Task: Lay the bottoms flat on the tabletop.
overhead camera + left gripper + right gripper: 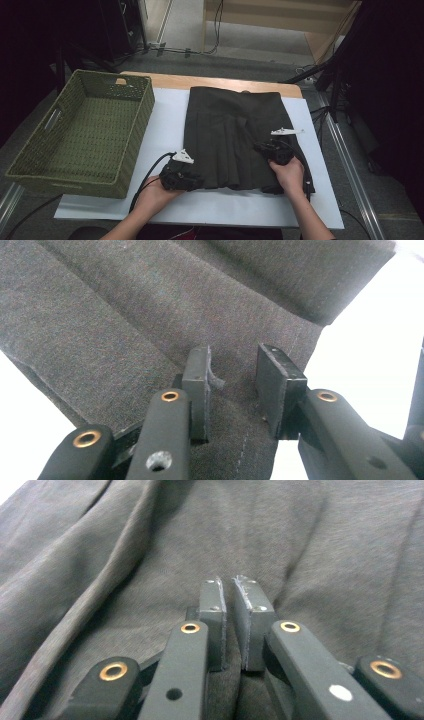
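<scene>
A dark pleated skirt (227, 125) lies flat on a white sheet (165, 115) in the middle of the table. My left gripper (198, 180) is at the skirt's near left corner. In the left gripper view it (232, 375) stands open, jaws apart over the hem (125, 315), with white sheet beyond the cloth's edge. My right gripper (260, 147) rests on the skirt's right half, a hand behind it. In the right gripper view its pads (230, 605) are pressed nearly together, with a fold of the skirt (300, 540) pinched low between them.
A green woven basket (141, 125) stands on the table's left side, open-topped, nothing visible inside. The wooden table edge (215, 81) runs behind the sheet. Cables and dark stands lie on the floor beyond and to the right.
</scene>
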`<state>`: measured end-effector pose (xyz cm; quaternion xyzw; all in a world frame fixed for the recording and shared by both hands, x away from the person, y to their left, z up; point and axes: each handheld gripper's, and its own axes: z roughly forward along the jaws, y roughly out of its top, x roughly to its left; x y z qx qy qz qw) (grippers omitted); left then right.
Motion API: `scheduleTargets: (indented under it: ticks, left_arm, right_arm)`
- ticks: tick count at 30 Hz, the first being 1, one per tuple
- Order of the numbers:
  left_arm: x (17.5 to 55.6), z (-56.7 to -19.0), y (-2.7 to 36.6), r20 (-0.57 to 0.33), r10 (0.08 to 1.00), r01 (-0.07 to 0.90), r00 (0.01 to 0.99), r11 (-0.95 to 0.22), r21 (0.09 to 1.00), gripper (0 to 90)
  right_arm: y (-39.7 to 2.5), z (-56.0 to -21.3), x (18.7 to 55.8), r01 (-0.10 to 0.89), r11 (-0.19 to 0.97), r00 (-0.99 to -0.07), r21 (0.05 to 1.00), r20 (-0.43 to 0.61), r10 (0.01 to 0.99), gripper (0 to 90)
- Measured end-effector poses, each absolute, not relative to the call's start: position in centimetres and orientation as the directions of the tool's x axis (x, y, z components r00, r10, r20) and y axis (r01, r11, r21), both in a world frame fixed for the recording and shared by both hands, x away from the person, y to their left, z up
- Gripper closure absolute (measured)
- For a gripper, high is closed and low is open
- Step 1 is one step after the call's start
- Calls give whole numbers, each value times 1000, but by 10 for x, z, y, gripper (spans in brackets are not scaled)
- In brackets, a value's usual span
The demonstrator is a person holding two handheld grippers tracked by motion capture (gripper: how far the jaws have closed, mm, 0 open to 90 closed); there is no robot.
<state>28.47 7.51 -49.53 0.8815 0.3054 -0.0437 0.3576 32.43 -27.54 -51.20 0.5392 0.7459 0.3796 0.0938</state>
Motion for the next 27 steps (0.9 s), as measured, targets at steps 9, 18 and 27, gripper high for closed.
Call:
scheduleTargets:
  ticks: [9,18,27]
  left_arm:
    - [291,-482,83,-271,523,556,808,-525,644,554]
    - [298,-475,99,-248,583,568,774,-464,680,435]
    - [303,-476,113,-228,640,586,734,-427,689,345]
  right_arm:
    - [-273,-496,322,706,146,-422,693,246,872,624]
    - [-264,-484,321,675,133,-436,726,246,865,385]
    - [-244,-482,325,672,167,-476,721,249,844,341]
